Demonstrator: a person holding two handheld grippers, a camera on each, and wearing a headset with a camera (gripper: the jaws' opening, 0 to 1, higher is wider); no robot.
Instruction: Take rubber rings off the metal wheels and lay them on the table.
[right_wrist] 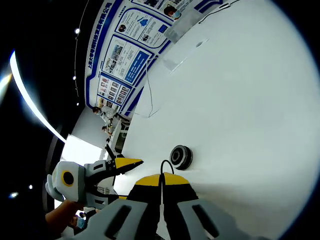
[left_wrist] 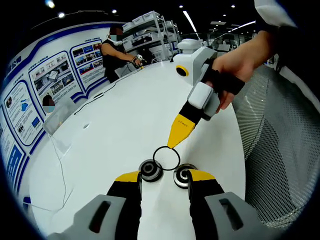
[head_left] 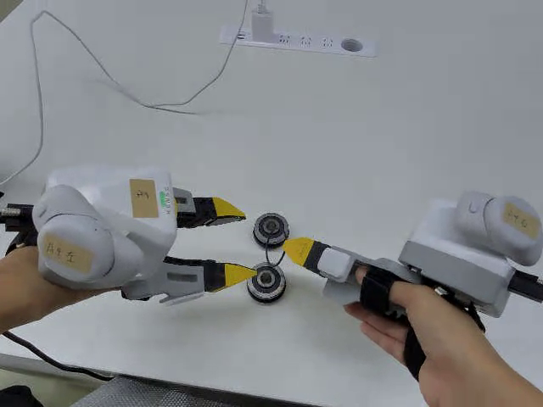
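Thin black rubber ring (head_left: 270, 254): a plain closed loop, slim as wire. Lies in the lower middle of the head view, between the two metal wheels (head_left: 271, 229), and shows as a full circle just past them in the left gripper view, rubber ring (left_wrist: 154, 159) over metal wheels (left_wrist: 151, 170). Edge-on in the right gripper view, so just a short dark arc, rubber ring (right_wrist: 162, 166), rising from the jaw tips.

Right gripper (head_left: 299, 250): clenched on the ring's rim, yellow tips pressed together, the black line caught between them at right gripper (right_wrist: 161, 181). Left gripper (head_left: 233, 242): released, jaws spread wide, one yellow tip beside each wheel, nothing gripped. Wheels dark with bright hubs, flat on the white table (head_left: 382, 153), near each other but apart.

Hard to make out: whether the ring rests on the table or hangs clear, and whether it touches either wheel. Under-jaw of the right gripper hidden behind the upper one in the head view. Hand (head_left: 441, 348) on that gripper cut off by the lower right edge. Power strip (head_left: 297, 40) at the top, cable (head_left: 85, 55) running off the upper left.
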